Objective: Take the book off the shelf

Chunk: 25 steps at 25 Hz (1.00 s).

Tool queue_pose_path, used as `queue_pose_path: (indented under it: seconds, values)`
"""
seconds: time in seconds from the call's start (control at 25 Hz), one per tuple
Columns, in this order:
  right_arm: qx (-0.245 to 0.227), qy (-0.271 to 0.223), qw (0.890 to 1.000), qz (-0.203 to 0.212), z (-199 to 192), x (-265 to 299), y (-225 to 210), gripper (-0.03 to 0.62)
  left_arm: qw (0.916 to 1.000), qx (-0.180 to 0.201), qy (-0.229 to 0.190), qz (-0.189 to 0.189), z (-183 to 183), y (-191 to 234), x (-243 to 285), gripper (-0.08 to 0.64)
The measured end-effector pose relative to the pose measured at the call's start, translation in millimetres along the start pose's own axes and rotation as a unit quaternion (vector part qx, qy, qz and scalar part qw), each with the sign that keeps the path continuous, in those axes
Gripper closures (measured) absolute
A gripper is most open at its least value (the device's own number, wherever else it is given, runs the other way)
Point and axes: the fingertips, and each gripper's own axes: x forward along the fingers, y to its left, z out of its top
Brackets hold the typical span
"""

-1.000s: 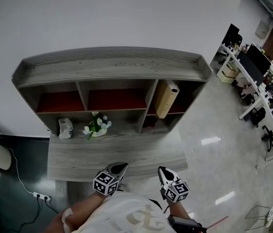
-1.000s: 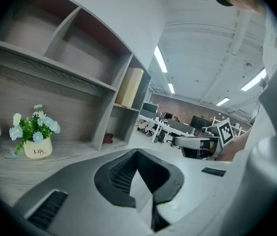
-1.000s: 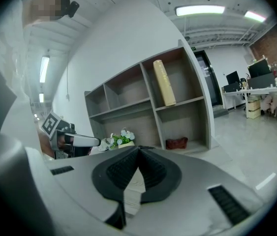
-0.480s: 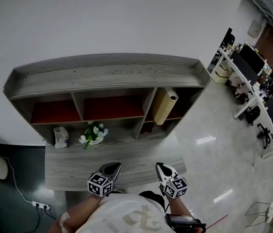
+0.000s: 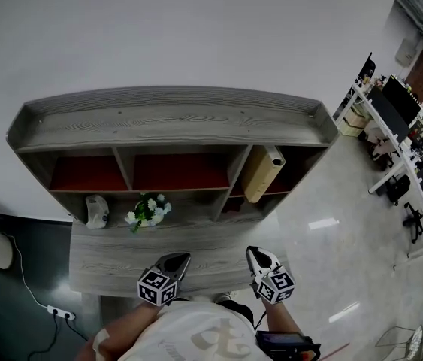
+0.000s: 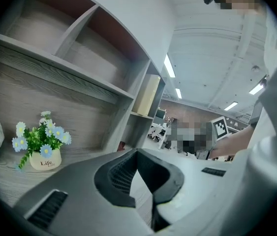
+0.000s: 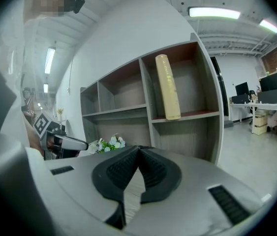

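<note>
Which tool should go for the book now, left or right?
Right. The book leans in the right-hand compartment of the shelf, directly beyond the right tool; the left tool sits toward the flowers. Both are shut and empty.

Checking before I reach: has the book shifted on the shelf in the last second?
No. The book stands tilted in the upper right compartment of the shelf, as before.
</note>
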Motion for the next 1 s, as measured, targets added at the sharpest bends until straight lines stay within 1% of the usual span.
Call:
queue_pose_path:
  seconds: [0.48, 0.64, 0.72, 0.8, 0.88, 1.0]
  values:
    - [0.009, -0.05, 0.999, -0.008, 45, 20, -48, 0.586, 0.9997, -0.004, 0.014, 0.021, -9, 7, -5, 0.558]
    - [0.013, -0.066, 0.998, -0.015, 64, 25, -64, 0.572, 0.9996, -0.003, 0.014, 0.026, -10, 10, -8, 0.558]
    - [0.008, -0.072, 0.997, -0.017, 75, 28, -69, 0.541, 0.9995, -0.004, 0.013, 0.028, -10, 12, -8, 0.558]
    - [0.002, -0.078, 0.997, -0.019, 86, 31, -73, 0.541, 0.9995, -0.005, 0.011, 0.029, -10, 14, -9, 0.558]
    - [-0.002, -0.083, 0.996, -0.022, 96, 32, -76, 0.502, 0.9995, -0.006, 0.01, 0.03, -10, 15, -10, 0.558]
    - [-0.008, -0.089, 0.996, -0.026, 108, 35, -77, 0.466, 0.9994, -0.009, 0.007, 0.033, -10, 17, -13, 0.558]
